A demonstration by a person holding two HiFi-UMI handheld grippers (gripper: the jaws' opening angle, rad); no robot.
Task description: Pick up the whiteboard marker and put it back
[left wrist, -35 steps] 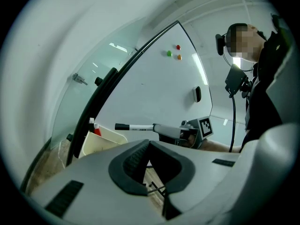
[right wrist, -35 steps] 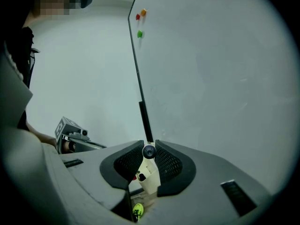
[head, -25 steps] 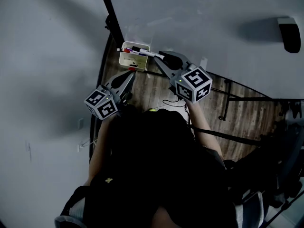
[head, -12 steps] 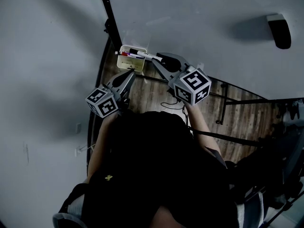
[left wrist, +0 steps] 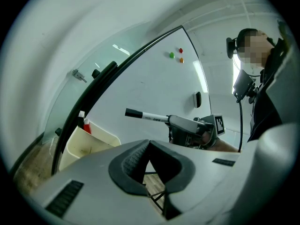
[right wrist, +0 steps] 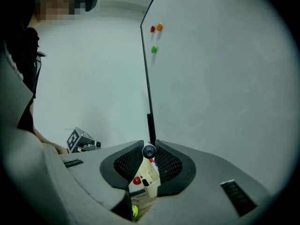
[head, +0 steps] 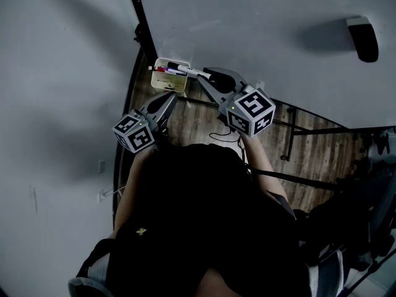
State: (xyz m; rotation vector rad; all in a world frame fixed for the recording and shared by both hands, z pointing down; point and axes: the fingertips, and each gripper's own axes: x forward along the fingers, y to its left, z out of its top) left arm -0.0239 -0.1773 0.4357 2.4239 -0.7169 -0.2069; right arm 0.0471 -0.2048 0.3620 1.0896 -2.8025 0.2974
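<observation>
My right gripper is shut on a whiteboard marker, white with a black cap. The marker lies level and its capped end reaches over a cream tray fixed by the whiteboard's lower corner. In the right gripper view the marker shows end-on between the pads, with the tray beyond it. The left gripper view shows the marker sticking out of the right gripper above the tray. My left gripper hangs just below the tray, jaws shut and empty.
Other markers, one with a red cap, stand in the tray. The whiteboard carries red, orange and green magnets and a dark eraser. A black frame bar runs along its edge. Wood floor lies below.
</observation>
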